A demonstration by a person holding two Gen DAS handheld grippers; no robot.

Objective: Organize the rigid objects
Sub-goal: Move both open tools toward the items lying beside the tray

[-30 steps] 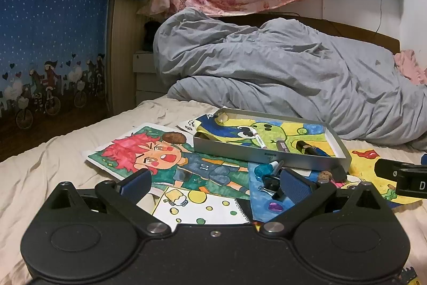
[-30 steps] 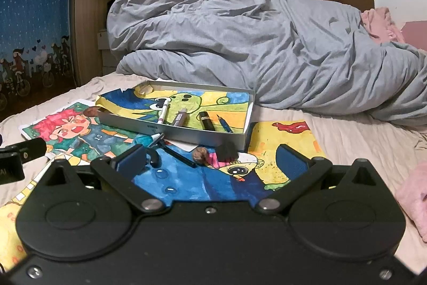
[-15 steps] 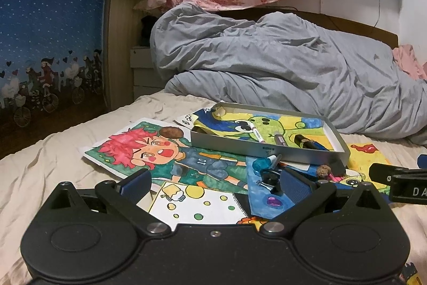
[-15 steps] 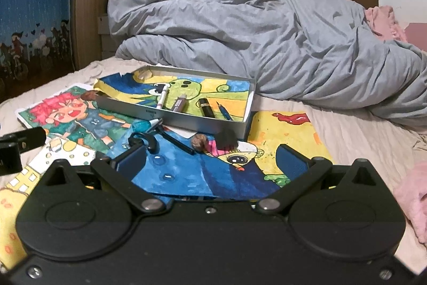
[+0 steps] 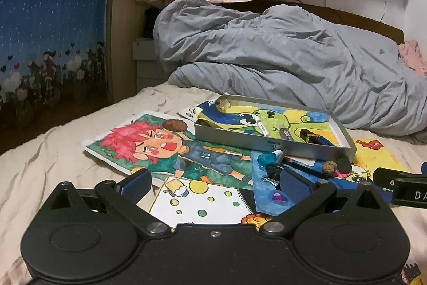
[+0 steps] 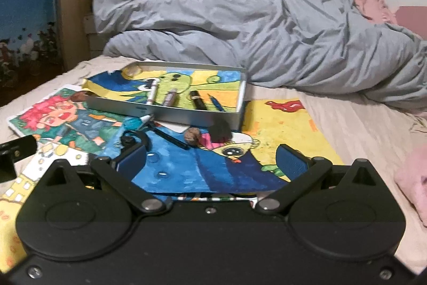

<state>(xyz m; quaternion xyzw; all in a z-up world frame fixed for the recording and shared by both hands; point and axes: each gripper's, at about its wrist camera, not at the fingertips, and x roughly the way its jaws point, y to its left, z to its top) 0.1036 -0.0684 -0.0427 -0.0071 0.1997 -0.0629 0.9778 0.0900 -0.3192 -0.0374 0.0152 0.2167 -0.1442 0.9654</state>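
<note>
A shallow metal tin point(image 5: 272, 144) point(image 6: 170, 112) lies on the bed with a white marker point(image 6: 151, 95), a grey pen point(image 6: 170, 97), a black tube point(image 6: 198, 101) and a blue pencil point(image 6: 216, 103) inside. In front of it lie a walnut point(image 6: 192, 136) point(image 5: 329, 167), a black pen point(image 6: 169, 136), a black block point(image 6: 220, 128) and a black clip point(image 6: 130, 139) point(image 5: 271, 172). My left gripper point(image 5: 214, 184) is open above the drawings, left of these loose pieces. My right gripper point(image 6: 210, 160) is open and empty, just short of the walnut.
Coloured drawings point(image 5: 170, 148) point(image 6: 283, 130) cover the beige sheet. A rumpled grey duvet point(image 5: 280, 55) point(image 6: 253, 26) lies behind the tin. Pink cloth point(image 6: 412, 175) sits at the right edge. A blue patterned wall point(image 5: 50, 26) bounds the left side.
Both grippers have drawn back slightly and the right one has dipped toward the drawings; the tin and loose pieces have not moved. Both stay open.
</note>
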